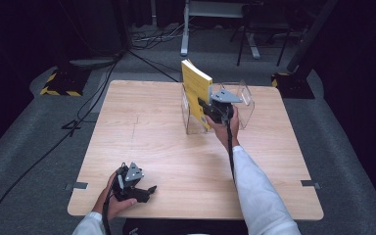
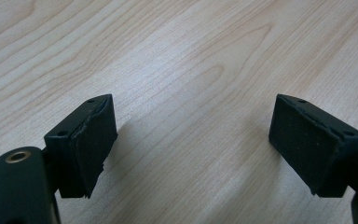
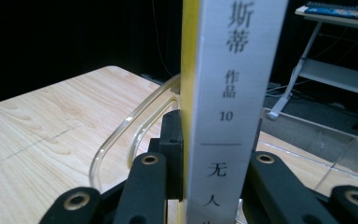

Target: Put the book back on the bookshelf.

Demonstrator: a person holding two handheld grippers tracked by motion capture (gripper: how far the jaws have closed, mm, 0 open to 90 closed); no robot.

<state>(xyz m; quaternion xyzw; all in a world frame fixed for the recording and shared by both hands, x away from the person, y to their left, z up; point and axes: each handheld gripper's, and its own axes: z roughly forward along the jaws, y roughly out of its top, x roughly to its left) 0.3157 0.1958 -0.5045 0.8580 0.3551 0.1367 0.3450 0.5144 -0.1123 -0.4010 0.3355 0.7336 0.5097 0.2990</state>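
Clearly the book (image 1: 196, 88) is the thing in hand: a yellow paperback with a white spine (image 3: 235, 93) printed in black characters, standing upright in the left end of a clear rack (image 1: 242, 100) at the far middle of the table (image 1: 142, 142). It is probably light and fairly stiff when pinched across its whole thickness, though the covers would likely bend if taken by one corner. Its smooth cover may slide a little in the pads, so a hold low on the spine (where the pages are bound) looks safest. The rack looks light and brittle, and a sideways pull could drag or tip it.

The right gripper (image 1: 210, 108) has its jaws closed on the book, one on each cover, with the spine facing its camera. The left gripper (image 1: 144, 192) rests at the near left of the table, jaws wide apart and holding nothing.
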